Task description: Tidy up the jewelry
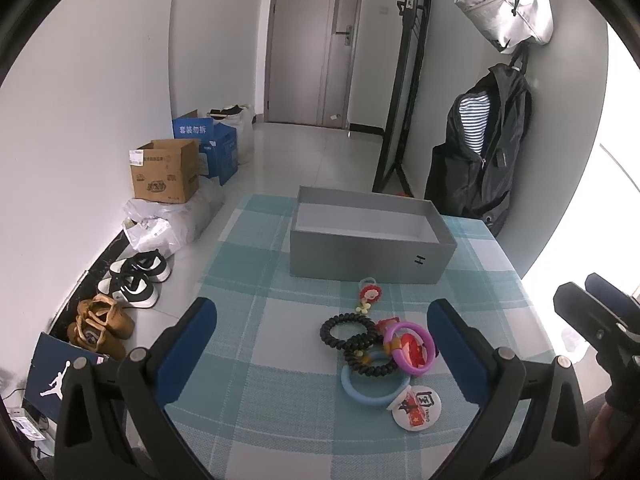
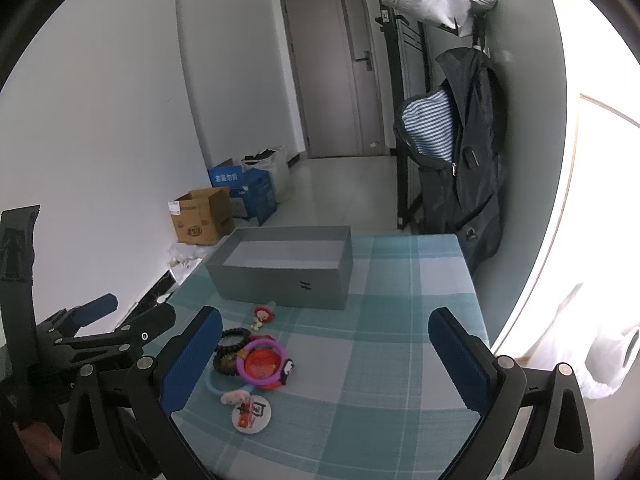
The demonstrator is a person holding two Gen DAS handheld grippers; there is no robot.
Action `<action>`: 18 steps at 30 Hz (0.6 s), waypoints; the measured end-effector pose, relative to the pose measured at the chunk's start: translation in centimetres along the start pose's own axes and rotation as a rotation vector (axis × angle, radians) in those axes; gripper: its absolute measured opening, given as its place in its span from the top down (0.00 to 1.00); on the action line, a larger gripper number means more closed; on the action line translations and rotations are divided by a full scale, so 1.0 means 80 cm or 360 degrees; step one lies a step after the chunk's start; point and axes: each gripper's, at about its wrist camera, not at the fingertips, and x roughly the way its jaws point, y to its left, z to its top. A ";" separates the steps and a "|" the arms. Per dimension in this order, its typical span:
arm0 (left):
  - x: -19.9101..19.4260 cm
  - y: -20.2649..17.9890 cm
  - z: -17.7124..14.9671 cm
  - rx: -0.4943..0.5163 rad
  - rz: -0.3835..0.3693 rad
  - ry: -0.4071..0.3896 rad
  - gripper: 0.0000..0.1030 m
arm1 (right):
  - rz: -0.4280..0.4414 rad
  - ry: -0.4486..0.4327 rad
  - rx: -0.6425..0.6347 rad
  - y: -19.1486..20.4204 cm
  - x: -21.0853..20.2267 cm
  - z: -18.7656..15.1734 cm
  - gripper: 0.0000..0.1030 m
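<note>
An open grey box (image 1: 368,256) stands empty at the far side of the checked tablecloth (image 1: 280,400); it also shows in the right wrist view (image 2: 280,280). In front of it lies a pile of jewelry: two black coil bands (image 1: 340,330), a purple ring (image 1: 410,348), a light blue ring (image 1: 372,394), a red flower charm (image 1: 369,294) and a round white badge (image 1: 412,410). The pile shows in the right wrist view (image 2: 256,364) too. My left gripper (image 1: 324,348) is open and empty just before the pile. My right gripper (image 2: 326,356) is open and empty, right of the pile.
Cardboard and blue boxes (image 1: 166,174), bags and shoes (image 1: 134,284) line the floor at the left wall. A black backpack (image 1: 480,160) hangs at the table's far right corner. A door (image 1: 316,40) is at the back.
</note>
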 end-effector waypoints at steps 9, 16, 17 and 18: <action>-0.001 -0.001 -0.005 0.0036 0.0005 -0.0007 0.01 | -0.0010 0.0004 0.0048 -0.007 0.000 0.001 0.00; -0.002 0.000 -0.005 0.0046 0.0005 -0.0011 0.01 | 0.0021 -0.0001 0.0061 -0.007 -0.002 0.002 0.00; -0.002 0.000 -0.004 0.0044 0.0004 -0.0011 0.01 | 0.0020 -0.0001 0.0059 -0.006 -0.002 0.002 0.00; -0.002 0.001 -0.005 0.0043 0.0003 -0.0010 0.01 | 0.0021 0.0000 0.0059 -0.006 -0.002 0.002 0.00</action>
